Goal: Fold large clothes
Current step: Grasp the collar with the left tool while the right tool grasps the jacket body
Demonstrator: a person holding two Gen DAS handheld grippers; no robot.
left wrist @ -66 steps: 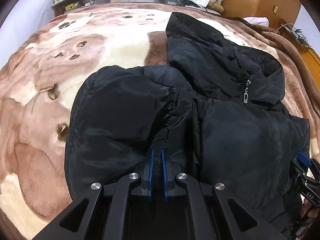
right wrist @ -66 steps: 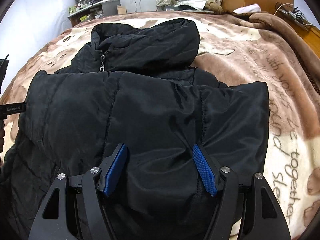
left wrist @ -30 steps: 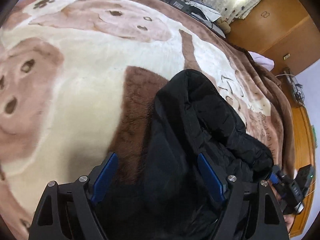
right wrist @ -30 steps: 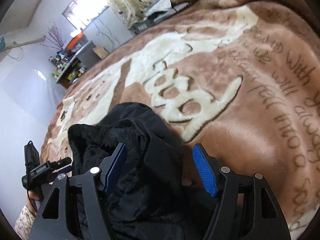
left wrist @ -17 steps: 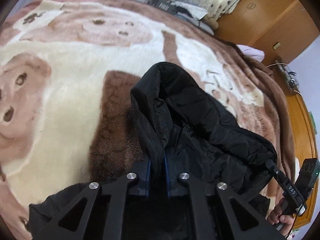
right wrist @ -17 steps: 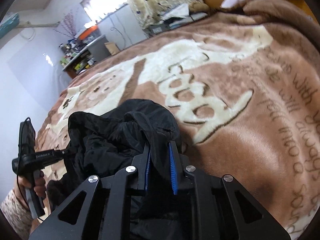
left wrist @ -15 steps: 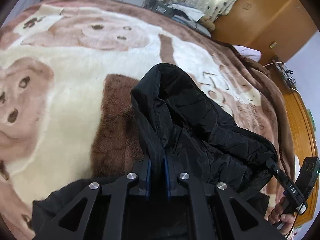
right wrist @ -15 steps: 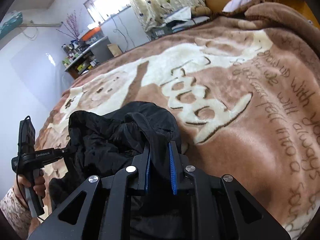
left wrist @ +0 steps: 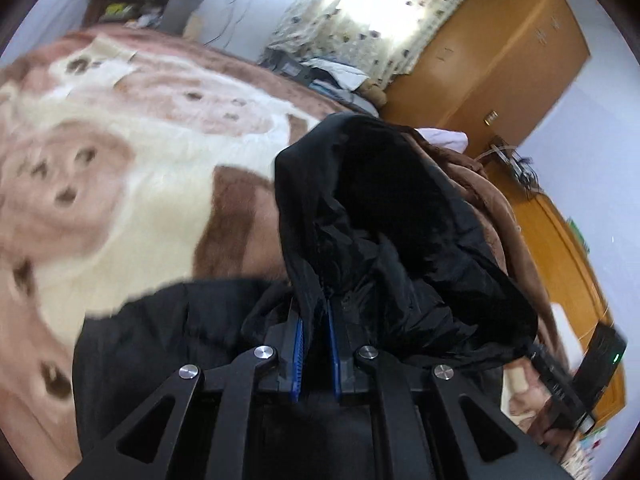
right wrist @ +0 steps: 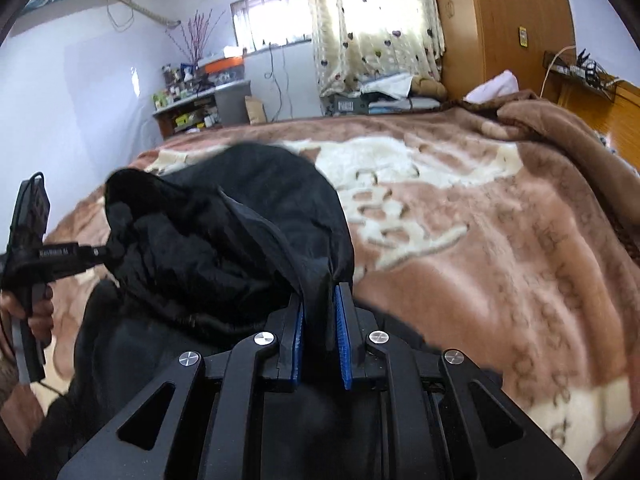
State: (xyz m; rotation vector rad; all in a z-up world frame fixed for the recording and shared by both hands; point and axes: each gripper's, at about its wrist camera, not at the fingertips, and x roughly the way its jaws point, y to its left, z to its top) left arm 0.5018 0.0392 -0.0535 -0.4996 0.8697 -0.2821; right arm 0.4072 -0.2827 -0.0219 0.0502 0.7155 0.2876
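Black puffer jacket point(left wrist: 392, 248) lies bunched on the brown and cream plush blanket point(left wrist: 132, 184) covering the bed, its hood end raised off the blanket. Left tool point(left wrist: 316, 320) has its blue pads clamped on a fold of the jacket's edge. Right tool point(right wrist: 320, 312), its jaws having just closed further, pinches another fold of the jacket, nearer the blanket's lettering point(right wrist: 560, 280).

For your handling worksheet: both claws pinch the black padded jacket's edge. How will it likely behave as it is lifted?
Probably floppy: the black jacket sags in folds between the left claw and right claw. Likely light for its bulk, since it looks puffy. Its shiny shell may be slippery, so a pinched edge could slide out.
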